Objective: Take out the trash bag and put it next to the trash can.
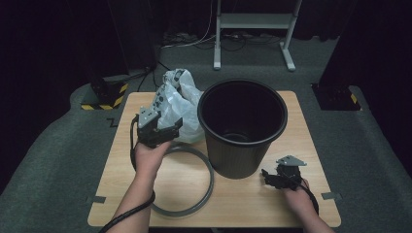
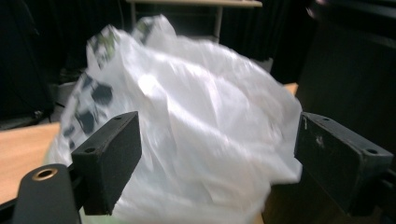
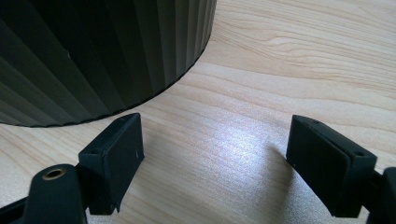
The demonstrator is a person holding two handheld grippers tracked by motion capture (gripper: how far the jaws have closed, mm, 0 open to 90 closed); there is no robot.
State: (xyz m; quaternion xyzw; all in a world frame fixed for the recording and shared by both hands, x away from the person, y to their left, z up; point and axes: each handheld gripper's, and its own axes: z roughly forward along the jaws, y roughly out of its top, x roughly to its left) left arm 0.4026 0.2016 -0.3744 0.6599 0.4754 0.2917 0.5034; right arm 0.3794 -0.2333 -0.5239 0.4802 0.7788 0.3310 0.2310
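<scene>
High view: bin (image 1: 242, 127) stands between both grippers, bag (image 1: 177, 104) beside.

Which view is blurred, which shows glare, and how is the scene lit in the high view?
Left gripper view: the white plastic bag is smeared by blur. Right gripper view: a pale sheen of glare lies on the wooden table beside the black bin. High view: table lit, surroundings dark.

Blurred in the left gripper view: white plastic bag (image 2: 196, 130), dark print at 10 o'clock unreadable. Cut off at 12 and 9 o'clock in the right gripper view: ribbed black bin (image 3: 93, 51). Partly hidden behind the left forearm: grey ring (image 1: 201, 194).
</scene>
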